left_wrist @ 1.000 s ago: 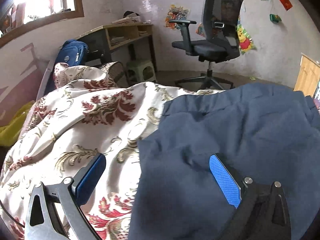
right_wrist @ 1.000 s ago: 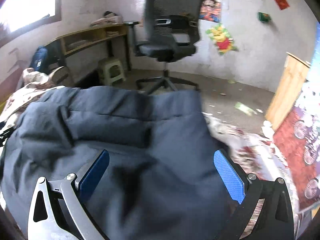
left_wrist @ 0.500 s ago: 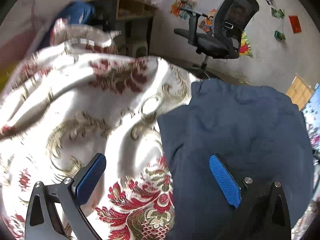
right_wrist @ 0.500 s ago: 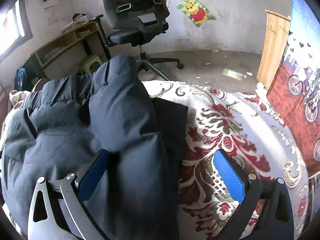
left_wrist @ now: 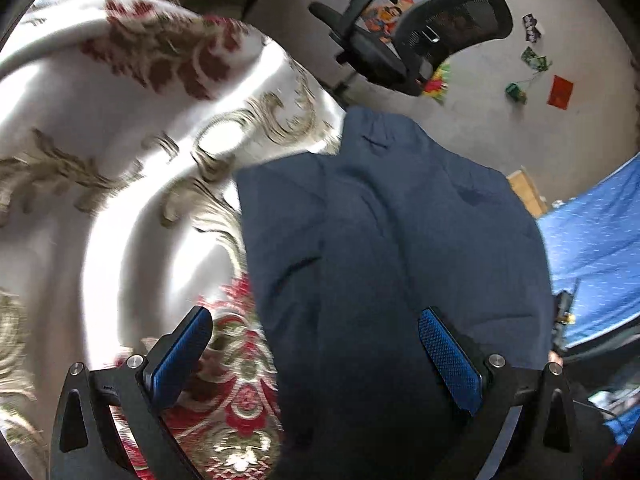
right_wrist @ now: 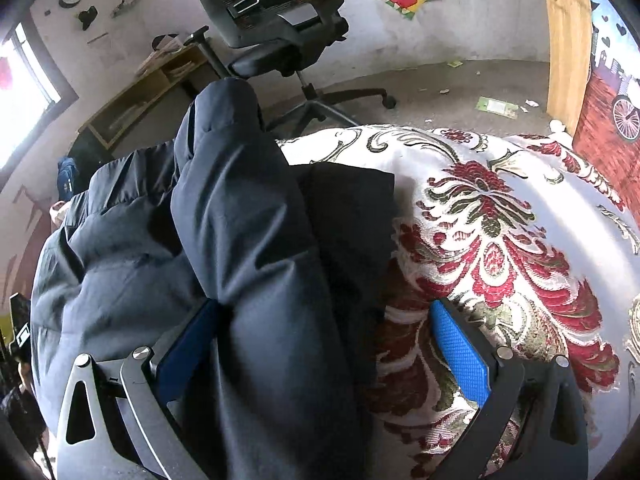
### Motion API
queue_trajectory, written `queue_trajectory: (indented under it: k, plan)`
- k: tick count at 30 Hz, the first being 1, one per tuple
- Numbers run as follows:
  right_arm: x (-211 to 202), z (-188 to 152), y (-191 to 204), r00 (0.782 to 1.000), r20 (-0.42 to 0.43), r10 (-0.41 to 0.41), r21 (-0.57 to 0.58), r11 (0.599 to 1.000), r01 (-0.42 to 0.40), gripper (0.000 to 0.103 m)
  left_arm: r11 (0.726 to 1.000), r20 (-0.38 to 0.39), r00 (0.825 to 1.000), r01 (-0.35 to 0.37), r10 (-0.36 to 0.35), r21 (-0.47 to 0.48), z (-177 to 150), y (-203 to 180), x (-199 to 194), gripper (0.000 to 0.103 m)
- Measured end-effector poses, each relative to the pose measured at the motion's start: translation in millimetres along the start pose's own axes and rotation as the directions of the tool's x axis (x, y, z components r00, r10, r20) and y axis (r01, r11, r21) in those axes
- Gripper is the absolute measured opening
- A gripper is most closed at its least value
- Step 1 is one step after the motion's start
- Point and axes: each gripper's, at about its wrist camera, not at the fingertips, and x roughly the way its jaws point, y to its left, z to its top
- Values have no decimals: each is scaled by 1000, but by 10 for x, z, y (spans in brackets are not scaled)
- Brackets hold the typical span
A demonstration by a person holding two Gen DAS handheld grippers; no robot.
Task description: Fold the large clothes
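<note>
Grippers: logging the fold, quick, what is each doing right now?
Left gripper: open, over the dark navy padded jacket.
Right gripper: open, jacket sleeve between fingers.

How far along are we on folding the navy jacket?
Early stage. Done: the navy jacket lies on the floral cover, and one sleeve looks folded over the body. In hand: nothing gripped; the left gripper and right gripper are both open, the right one straddling the sleeve. Left: squaring the sides and folding the body into a compact stack.
</note>
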Motion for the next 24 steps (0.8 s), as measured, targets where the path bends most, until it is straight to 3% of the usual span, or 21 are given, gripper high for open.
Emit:
queue_trajectory:
  k: [4, 9, 14, 17, 20, 24]
  plan:
    - [39, 24, 3, 994, -37, 100, 31, 995, -99, 102, 990, -60, 991, 118, -123, -74, -7, 31, 103, 103]
    - [109, -14, 45, 982, -72, 173, 60, 984, -168, 102, 990, -72, 988, 135, -137, -34, -45, -72, 138, 102]
    - [174, -81, 166, 983, -101, 154, 49, 988, -149, 102, 994, -94, 990, 109, -105, 31, -62, -285, 156, 93]
    - [181, -101, 210, 984, -109, 145, 62, 988, -138, 102, 996, -88, 993, 85, -81, 40, -51, -354, 126, 78]
    - [152, -126, 252, 985, -111, 132, 72, 990, -125, 95, 997, -79, 996, 56, -52, 57, -60, -444, 96, 62]
    - [77, -171, 302, 985, -104, 138, 88, 988, -129, 67, 996, -23, 998, 58, -57, 61, -97, -496, 1, 39]
